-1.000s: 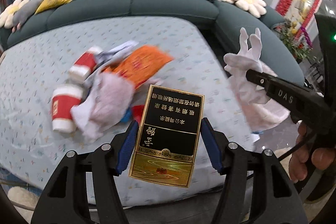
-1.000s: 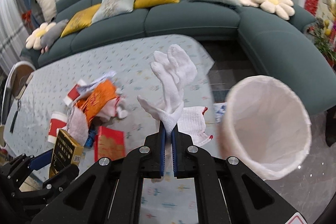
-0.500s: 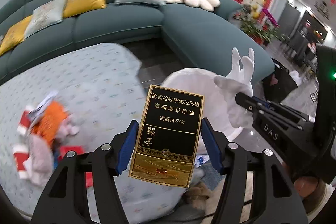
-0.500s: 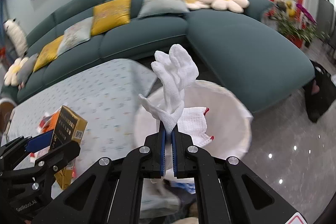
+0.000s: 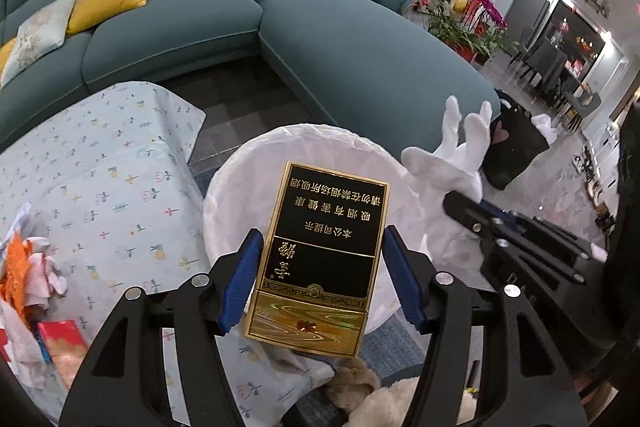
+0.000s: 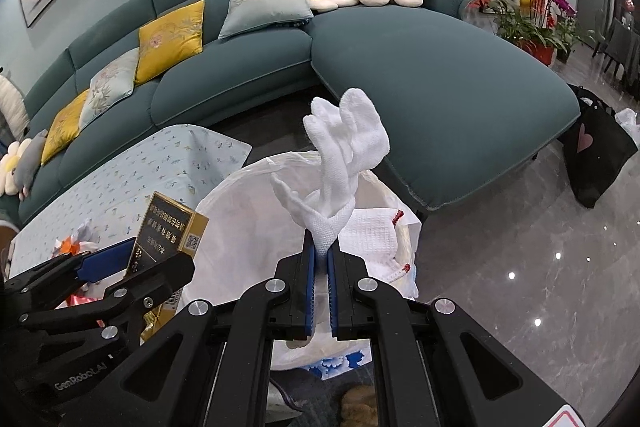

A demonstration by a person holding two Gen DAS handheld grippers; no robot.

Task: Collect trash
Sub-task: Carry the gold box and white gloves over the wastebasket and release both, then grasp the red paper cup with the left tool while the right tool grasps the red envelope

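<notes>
Left wrist view: looks forward and down along the left claw, close above the white-lined bin, with the worktop at left. Right wrist view: looks forward and down along the right claw, equally close, from the bin's right. Shared: bin, teal sofa, flower cushions, worktop corner; each view also catches the other claw.

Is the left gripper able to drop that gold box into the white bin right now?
Probably yes. The left gripper holds the gold box right in front of the white bin opening, and nothing sits between them.
</notes>
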